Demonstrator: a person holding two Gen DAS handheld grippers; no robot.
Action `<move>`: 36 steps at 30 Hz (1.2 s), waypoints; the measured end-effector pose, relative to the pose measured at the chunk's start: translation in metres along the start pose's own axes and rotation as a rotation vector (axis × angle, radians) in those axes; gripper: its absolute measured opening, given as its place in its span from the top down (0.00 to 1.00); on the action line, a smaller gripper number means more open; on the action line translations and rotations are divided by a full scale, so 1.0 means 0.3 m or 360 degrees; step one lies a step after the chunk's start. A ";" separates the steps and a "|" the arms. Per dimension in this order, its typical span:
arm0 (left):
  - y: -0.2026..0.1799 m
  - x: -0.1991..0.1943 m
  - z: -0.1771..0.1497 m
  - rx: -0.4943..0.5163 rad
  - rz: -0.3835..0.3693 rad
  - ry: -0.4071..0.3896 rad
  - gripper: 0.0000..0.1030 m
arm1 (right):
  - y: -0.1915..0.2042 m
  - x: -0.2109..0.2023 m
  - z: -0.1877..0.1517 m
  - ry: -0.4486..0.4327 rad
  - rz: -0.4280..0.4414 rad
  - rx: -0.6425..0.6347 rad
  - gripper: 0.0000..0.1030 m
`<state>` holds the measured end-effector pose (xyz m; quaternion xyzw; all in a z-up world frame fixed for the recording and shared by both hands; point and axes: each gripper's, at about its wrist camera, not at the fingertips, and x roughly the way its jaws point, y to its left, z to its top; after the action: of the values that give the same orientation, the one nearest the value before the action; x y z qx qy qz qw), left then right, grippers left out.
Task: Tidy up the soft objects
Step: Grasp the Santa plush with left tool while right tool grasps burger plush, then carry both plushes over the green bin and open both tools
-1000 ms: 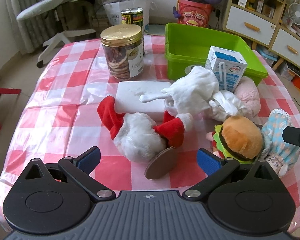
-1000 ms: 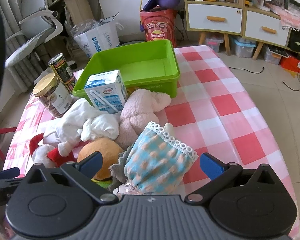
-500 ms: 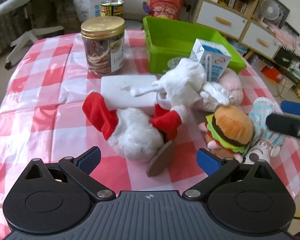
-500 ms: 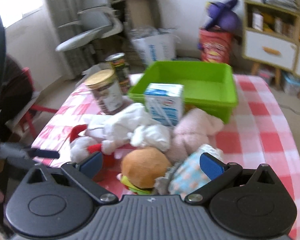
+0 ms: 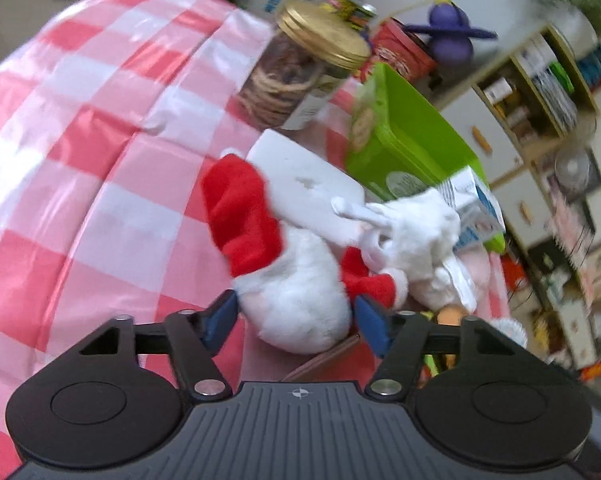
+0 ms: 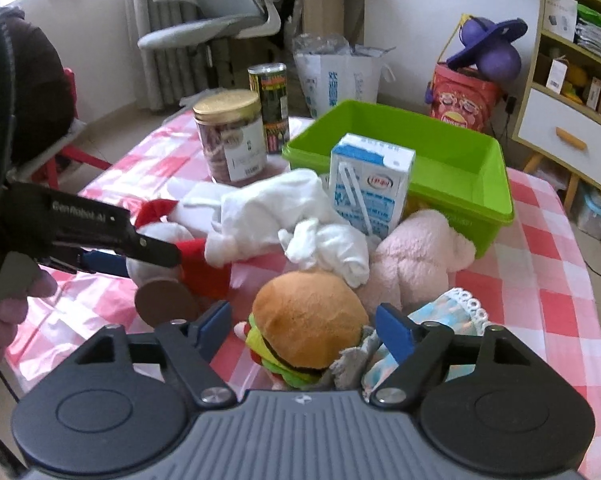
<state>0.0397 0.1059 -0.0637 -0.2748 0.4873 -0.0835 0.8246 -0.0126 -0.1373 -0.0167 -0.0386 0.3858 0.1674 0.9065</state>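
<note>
Red-and-white checked cloth (image 6: 548, 264) covers the table, with an office chair (image 6: 216, 20), a wooden shelf unit (image 6: 580, 80) and a red drum (image 6: 464, 92) behind it. At the far side stands a green plastic bin (image 6: 496, 184); as much of its inside as shows holds nothing. Touching its near wall is an upright milk carton (image 6: 368, 184) with a straw on its face. To the left stand a clear jar (image 6: 230, 140) with a gold lid, stacked with what look like cookies, and just behind it a dark printed can (image 6: 269, 106).

None of the soft objects are in the bin; they lie heaped on the cloth in front of it. A white plush (image 6: 268, 208) is draped against the carton, a pale pink plush (image 6: 416, 256) leans at the bin's near wall, and a doll in a blue lace-trimmed dress (image 6: 448, 312) lies to the right. A flat white block (image 5: 304, 184) lies under the heap's left edge.

The left gripper (image 5: 296, 316) has its blue pads spread to either side of the white body of a red-and-white Santa plush (image 5: 292, 292), close against the fur but not visibly squeezing it. The right gripper (image 6: 300, 328) is likewise spread, its pads flanking a hamburger plush (image 6: 304, 324) that rests on the cloth.
</note>
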 end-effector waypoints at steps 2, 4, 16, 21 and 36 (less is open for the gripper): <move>0.026 0.010 0.005 -0.0094 -0.0036 0.0005 0.43 | 0.003 0.024 0.000 0.0034 -0.0002 -0.0001 0.49; 0.046 0.025 0.008 -0.0196 -0.0075 0.0019 0.46 | 0.015 0.040 -0.001 0.0052 -0.0038 -0.0022 0.50; 0.050 -0.046 0.015 -0.0281 -0.0071 -0.0063 0.54 | -0.044 0.031 0.018 0.0060 0.0025 0.0219 0.76; 0.038 -0.091 0.020 -0.0247 -0.0086 -0.0116 0.54 | -0.087 0.020 0.029 0.0061 0.0144 0.0396 0.77; -0.011 -0.186 0.030 -0.0136 -0.0129 -0.0247 0.54 | -0.185 -0.074 0.057 -0.0107 0.0552 0.0815 0.77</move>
<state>0.0192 0.1291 -0.0164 -0.3349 0.4135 -0.0742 0.8434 0.0032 -0.1922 0.0078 0.2629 0.3860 0.2182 0.8569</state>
